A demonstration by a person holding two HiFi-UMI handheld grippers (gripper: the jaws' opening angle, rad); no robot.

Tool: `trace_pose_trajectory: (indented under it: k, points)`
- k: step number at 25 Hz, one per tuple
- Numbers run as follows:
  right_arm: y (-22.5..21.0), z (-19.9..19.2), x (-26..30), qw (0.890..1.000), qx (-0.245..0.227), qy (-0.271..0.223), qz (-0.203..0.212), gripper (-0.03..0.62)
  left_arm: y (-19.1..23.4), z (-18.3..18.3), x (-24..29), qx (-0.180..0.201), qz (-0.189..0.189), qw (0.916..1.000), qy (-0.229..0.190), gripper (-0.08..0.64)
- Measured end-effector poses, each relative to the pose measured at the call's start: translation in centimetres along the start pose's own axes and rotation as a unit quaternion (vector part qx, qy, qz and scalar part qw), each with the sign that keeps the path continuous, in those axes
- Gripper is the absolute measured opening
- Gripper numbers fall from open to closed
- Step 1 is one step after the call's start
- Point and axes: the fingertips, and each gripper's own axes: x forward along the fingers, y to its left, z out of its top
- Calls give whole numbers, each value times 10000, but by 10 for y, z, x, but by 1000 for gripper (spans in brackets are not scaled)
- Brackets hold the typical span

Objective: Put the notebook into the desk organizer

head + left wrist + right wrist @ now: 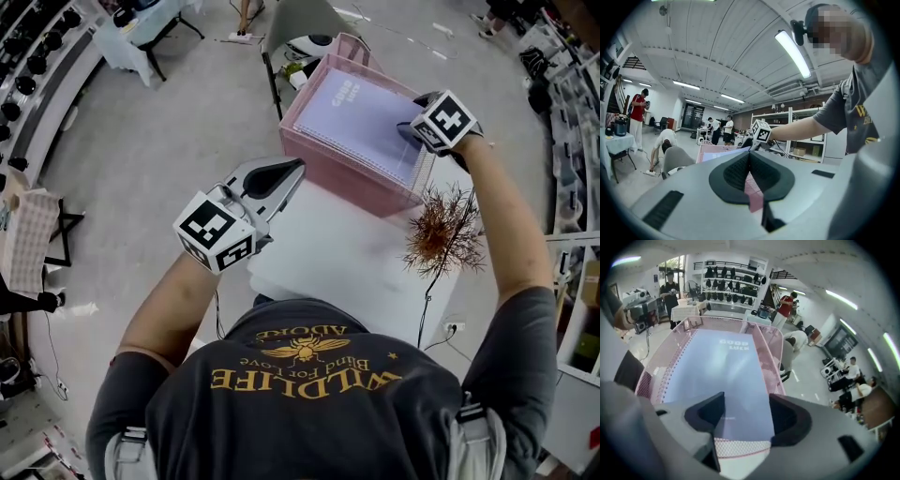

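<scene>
Jaws on your left gripper (292, 170) are pressed together with nothing between them. It is held level over the near left corner of the white table (347, 267), and its tips aim at the pink mesh desk organizer (337, 176), which stands just ahead of it and slightly to its right. It touches neither the organizer nor the notebook.

Ahead of that gripper and directly beneath your right one, the lavender notebook (361, 122) lies cover up inside the organizer's mesh walls. Its long axis runs straight away from the right gripper's tips. The printed title sits at the far end and the spiral binding follows the long edge on that gripper's left — the edge nearest your body. Whether the notebook lies on the organizer's bottom or is propped higher cannot be told.

Your right gripper (411, 133) points steeply down over the notebook's near short end. Its jaws stand well apart — the cover shows between the dark pads, but neither pad presses on it.

Just below that gripper on your side, a reddish-brown dried sprig (442, 230) stands at the table's right edge, beside the organizer's near right corner.
</scene>
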Motion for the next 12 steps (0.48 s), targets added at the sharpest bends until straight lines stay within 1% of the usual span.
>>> trace_pose_trajectory:
  k: [2, 4, 6, 8, 10, 12]
  points:
    - [-2, 3, -4, 9986, -256, -19, -471, 301, -2, 2, -2, 13, -31, 10000, 1, 2]
    - [-3, 7, -9, 9948, -462, -21, -906, 319, -5, 4, -4, 18, -70, 10000, -18, 2]
    - [-6, 11, -16, 9907, -536, -126, -1241, 341, -7, 8, -7, 20, -104, 9999, -53, 2]
    - [-10, 16, -27, 9879, -381, -415, -1448, 341, -8, 11, -10, 37, -129, 9999, -90, 2]
    - [-16, 23, -44, 9842, -83, -822, -1567, 342, -8, 15, -15, 61, -153, 9998, -129, 2]
    - [-21, 29, -65, 9788, 288, -1261, -1591, 341, -9, 19, -19, 73, -184, 9996, -178, 2]
